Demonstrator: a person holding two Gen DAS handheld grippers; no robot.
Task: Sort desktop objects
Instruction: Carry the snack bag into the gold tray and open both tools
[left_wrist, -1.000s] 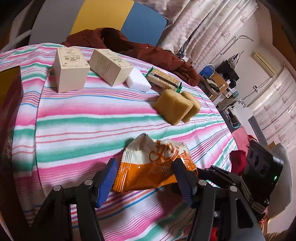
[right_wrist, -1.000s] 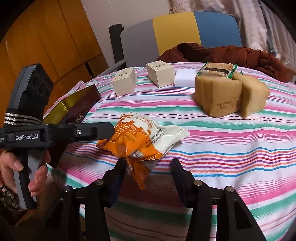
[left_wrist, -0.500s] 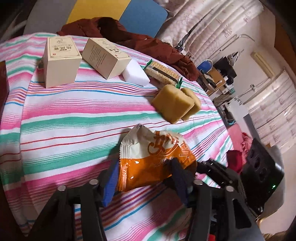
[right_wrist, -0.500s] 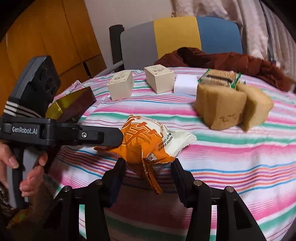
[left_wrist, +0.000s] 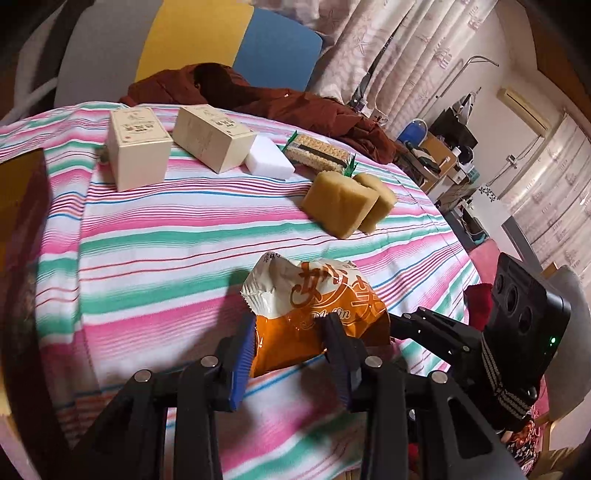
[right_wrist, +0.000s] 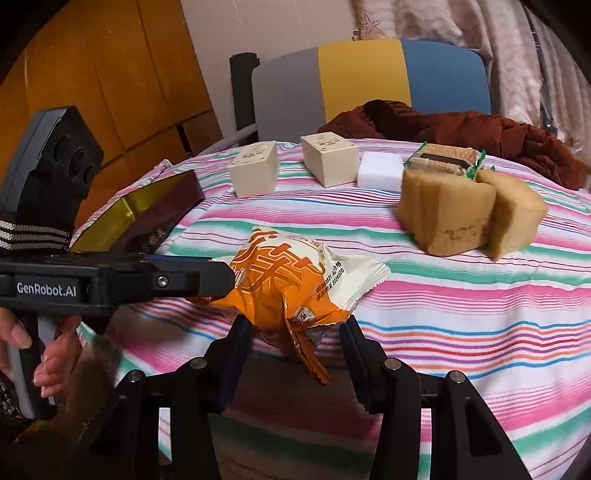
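An orange and cream snack packet (left_wrist: 314, 306) hangs just above the striped tablecloth (left_wrist: 166, 236), near the table's front edge. My left gripper (left_wrist: 291, 350) has its blue pads on the packet's orange end, and its jaws are closing on it. In the right wrist view the packet (right_wrist: 291, 280) sits between the fingers of my right gripper (right_wrist: 295, 336), which is shut on its lower part; the crimped seam dangles below. There the left gripper (right_wrist: 221, 282) comes in from the left, held by a hand (right_wrist: 55, 358). The right gripper (left_wrist: 399, 326) reaches the packet's right end.
Farther back on the cloth stand two cream boxes (left_wrist: 138, 147) (left_wrist: 214, 136), a white block (left_wrist: 269, 160), a wafer pack (left_wrist: 319, 153) and two tan sponge blocks (left_wrist: 340, 208). A dark brown and gold box (right_wrist: 147, 214) lies at the left edge. A brown cloth (left_wrist: 277, 107) and a chair (right_wrist: 369, 81) are behind.
The left jaws have narrowed from wide apart onto the packet's orange end. The packet has come up off the cloth and crumpled. The right gripper has stayed around it.
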